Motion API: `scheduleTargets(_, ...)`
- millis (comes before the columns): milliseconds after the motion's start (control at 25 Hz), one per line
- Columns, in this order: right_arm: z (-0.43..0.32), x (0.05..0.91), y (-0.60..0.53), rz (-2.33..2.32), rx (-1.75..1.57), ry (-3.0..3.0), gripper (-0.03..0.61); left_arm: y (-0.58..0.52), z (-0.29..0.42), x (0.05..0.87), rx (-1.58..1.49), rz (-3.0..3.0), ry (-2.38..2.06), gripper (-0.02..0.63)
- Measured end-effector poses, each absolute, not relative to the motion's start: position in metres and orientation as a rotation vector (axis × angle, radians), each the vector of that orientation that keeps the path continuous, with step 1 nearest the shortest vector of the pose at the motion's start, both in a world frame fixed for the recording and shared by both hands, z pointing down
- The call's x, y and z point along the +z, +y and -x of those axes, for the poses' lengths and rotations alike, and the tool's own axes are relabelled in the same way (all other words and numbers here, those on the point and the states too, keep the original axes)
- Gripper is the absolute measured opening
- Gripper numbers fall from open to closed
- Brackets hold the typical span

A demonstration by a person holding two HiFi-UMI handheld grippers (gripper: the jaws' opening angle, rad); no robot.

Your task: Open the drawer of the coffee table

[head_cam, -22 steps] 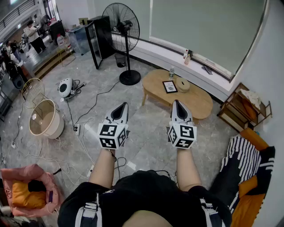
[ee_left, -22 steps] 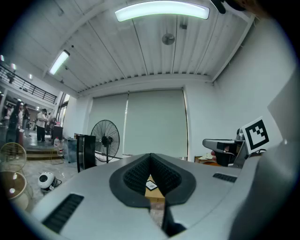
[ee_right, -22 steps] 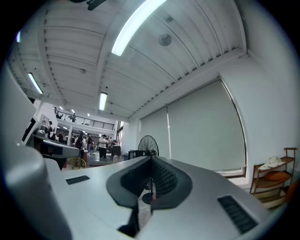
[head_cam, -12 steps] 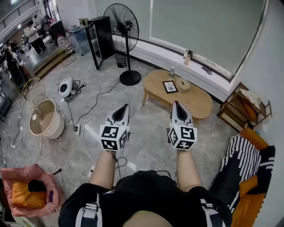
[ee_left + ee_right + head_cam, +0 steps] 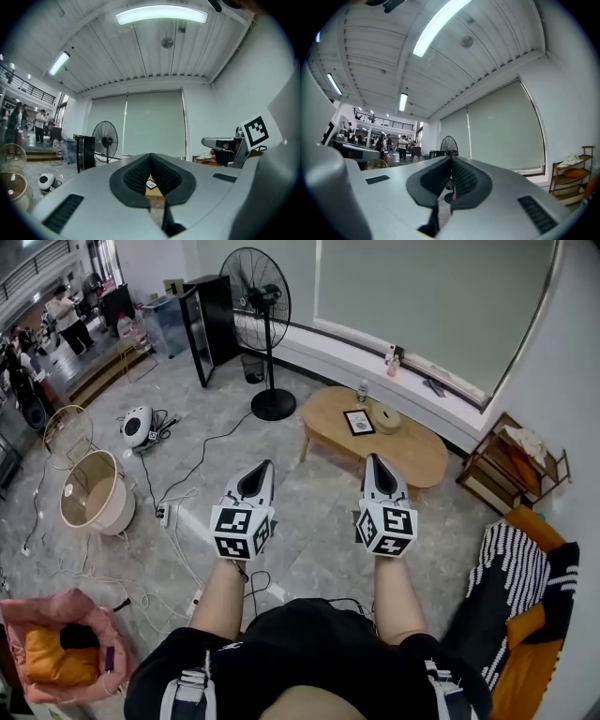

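Observation:
An oval wooden coffee table [image 5: 412,454] stands on the grey floor ahead, with a framed picture [image 5: 358,423], a round roll [image 5: 386,417] and a bottle [image 5: 363,392] on top. No drawer shows from here. My left gripper [image 5: 257,468] and right gripper [image 5: 374,462] are held level side by side, well short of the table, both shut and empty. In the left gripper view the table [image 5: 153,191] peeks through the closed jaws [image 5: 151,159]; the right gripper view's closed jaws [image 5: 451,161] face the fan.
A standing fan [image 5: 261,306] is left of the table, with a black cabinet [image 5: 208,320] behind it. Cables [image 5: 197,460], a power strip [image 5: 161,513] and a round basket [image 5: 92,493] lie at left. A wooden shelf [image 5: 511,465] and striped cushion [image 5: 511,587] sit at right. People stand far left [image 5: 67,315].

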State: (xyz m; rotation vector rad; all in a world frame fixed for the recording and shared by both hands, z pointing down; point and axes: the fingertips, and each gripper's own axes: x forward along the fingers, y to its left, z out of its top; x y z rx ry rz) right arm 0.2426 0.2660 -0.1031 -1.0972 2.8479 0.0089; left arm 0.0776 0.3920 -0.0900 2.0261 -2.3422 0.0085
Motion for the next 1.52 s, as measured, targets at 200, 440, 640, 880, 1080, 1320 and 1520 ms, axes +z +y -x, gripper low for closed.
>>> scheduleTargets(200,-0.223,-0.098,0.296,1.120,0.069,2.841,0.015,0.418,-0.059,-0.080,-0.049,-2.034,-2.301,0.017)
scheduleTargets(440,-0.195,-0.090,0.332,1.124,0.069,2.834,0.015,0.451,-0.029,-0.078,-0.058,-2.047,-2.306,0.018)
scheduleTargets(640,-0.185,-0.091,0.342,1.117,0.077,2.835,0.015,0.462,-0.019,-0.081,-0.045,-2.056,-2.320,0.018)
scheduleTargets(880,-0.174,-0.091,0.336,1.102,0.093,2.825,0.015,0.457,-0.010,-0.080,-0.048,-2.063,-2.332,0.018)
scheduleTargets(1080,-0.161,-0.088,0.309,1.100,0.092,2.814,0.015,0.435,0.004,-0.075,-0.029,-2.065,-2.337,0.017)
scheduleTargets(1320,-0.131,-0.080,0.239,1.091,0.083,2.807,0.015,0.370,0.035,-0.066,-0.022,-2.051,-2.350,0.017)
scheduleTargets(1520,-0.099,-0.074,0.152,1.091,0.076,2.815,0.015,0.281,0.064,-0.059,-0.012,-2.054,-2.338,0.017)
